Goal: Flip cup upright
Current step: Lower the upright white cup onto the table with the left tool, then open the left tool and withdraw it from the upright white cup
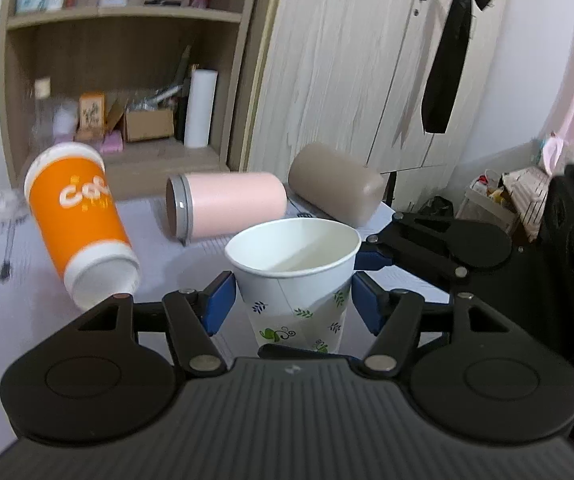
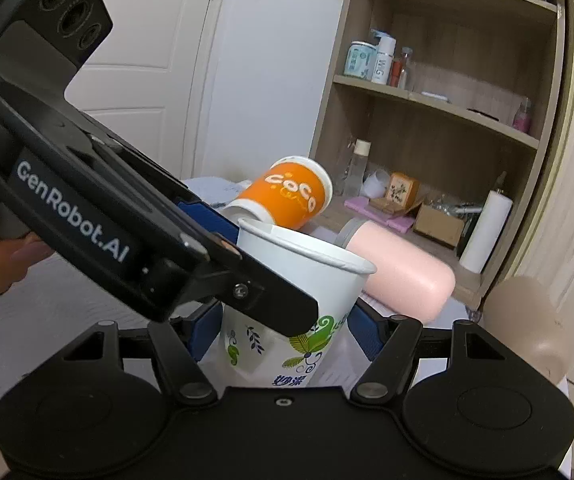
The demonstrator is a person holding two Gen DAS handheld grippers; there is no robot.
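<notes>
A white paper cup with green leaf print (image 1: 299, 276) stands upright, mouth up, between both grippers; it also shows in the right wrist view (image 2: 287, 312). My left gripper (image 1: 293, 300) has its blue pads against the cup's two sides. My right gripper (image 2: 287, 328) also has its blue pads at the cup's sides; in the left wrist view its fingers (image 1: 375, 258) touch the cup's right rim. In the right wrist view the left gripper's black body (image 2: 135, 232) crosses in front and hides part of the cup.
An orange and white cup (image 1: 79, 224) lies tilted at the left, a pink tumbler (image 1: 227, 208) lies on its side behind, and a brown tumbler (image 1: 335, 188) lies at the right. All rest on the white patterned table (image 1: 19, 312). A wooden shelf unit (image 1: 127, 80) stands behind.
</notes>
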